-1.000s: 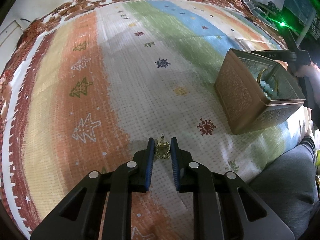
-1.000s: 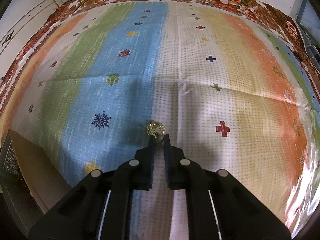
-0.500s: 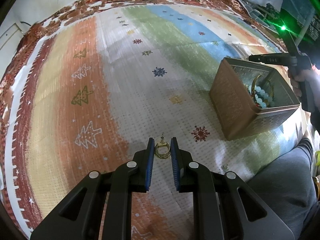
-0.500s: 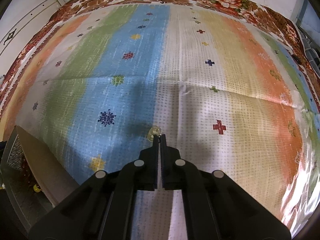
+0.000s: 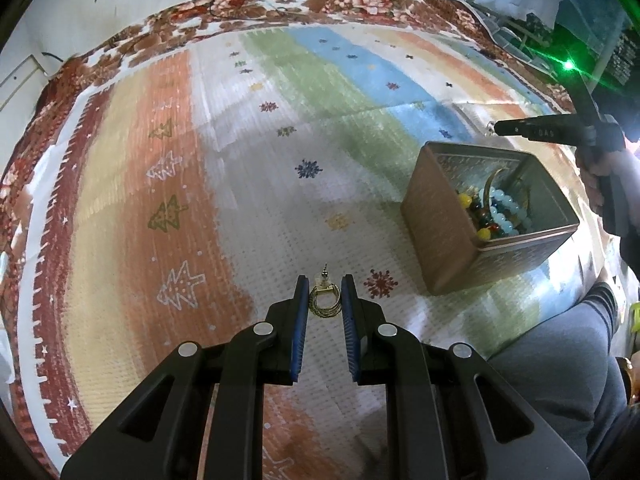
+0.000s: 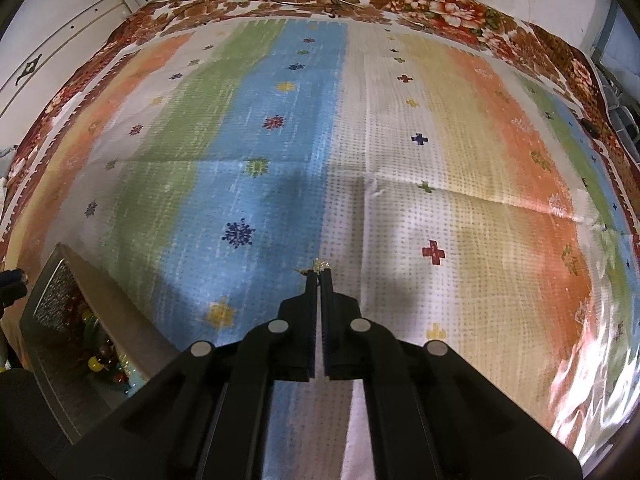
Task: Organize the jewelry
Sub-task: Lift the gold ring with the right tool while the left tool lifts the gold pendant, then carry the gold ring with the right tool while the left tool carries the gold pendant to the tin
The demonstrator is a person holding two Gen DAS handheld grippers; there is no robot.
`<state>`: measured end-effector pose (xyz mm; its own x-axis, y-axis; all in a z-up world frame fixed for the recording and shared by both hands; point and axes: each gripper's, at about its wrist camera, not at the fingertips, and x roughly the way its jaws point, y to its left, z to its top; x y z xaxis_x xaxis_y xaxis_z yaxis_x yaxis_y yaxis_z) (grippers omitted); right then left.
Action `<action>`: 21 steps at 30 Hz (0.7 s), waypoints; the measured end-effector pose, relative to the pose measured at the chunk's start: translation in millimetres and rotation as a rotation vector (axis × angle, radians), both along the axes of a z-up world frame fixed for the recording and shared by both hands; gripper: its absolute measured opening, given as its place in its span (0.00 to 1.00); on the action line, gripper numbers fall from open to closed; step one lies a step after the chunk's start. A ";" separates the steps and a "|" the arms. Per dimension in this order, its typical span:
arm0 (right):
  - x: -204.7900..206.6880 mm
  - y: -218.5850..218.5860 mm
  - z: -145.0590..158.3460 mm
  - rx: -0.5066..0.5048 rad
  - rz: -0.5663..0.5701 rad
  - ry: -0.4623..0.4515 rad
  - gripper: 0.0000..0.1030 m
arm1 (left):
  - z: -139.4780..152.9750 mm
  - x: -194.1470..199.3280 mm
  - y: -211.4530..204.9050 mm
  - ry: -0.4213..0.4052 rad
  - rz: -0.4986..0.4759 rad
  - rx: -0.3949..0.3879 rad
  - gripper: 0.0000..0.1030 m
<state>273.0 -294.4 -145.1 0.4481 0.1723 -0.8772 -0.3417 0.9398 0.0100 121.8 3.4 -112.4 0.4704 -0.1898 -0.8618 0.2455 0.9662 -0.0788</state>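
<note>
Pinching a small gold earring (image 6: 317, 267) right at its tips, the right gripper (image 6: 319, 276) has its jaws pressed nearly together w/ only a sliver of the piece sticking out past them; those jaws have just been closing on it. From the left wrist view that same gripper (image 5: 497, 129) hangs above the far rim of the open tin box (image 5: 444, 240), earring dangling off the tip, so the drop target sits just below and toward the person, back along the gripper's body. Box already has beaded bracelets (image 5: 498, 212) inside. Left gripper (image 5: 324, 294) clamps a gold ring-shaped earring (image 5: 324, 300) between its blue pads (image 5: 301, 320), post sticking forward past the tips, ring lying crosswise btwn the jaws. Box is off to this gripper's right and ahead, well apart. Right hand's clearly nearer, prob. goes first. Both tools point steeply down at the striped mat (image 5: 240, 200). A hand (image 5: 596, 176) grips the right tool's handle; a grey-clad knee (image 5: 560, 360) sits near the left gripper's right side.
</note>
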 end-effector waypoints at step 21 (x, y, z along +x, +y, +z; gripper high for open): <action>-37.9 -2.0 45.0 0.025 0.025 -0.060 0.03 | 36.5 -1.3 -29.5 -0.062 -0.045 0.010 0.15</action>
<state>235.1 -296.5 -100.1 0.4952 0.2053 -0.8442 -0.3653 0.9308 0.0121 120.6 -26.0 -76.0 0.5140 -0.2037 -0.8332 0.2930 0.9547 -0.0526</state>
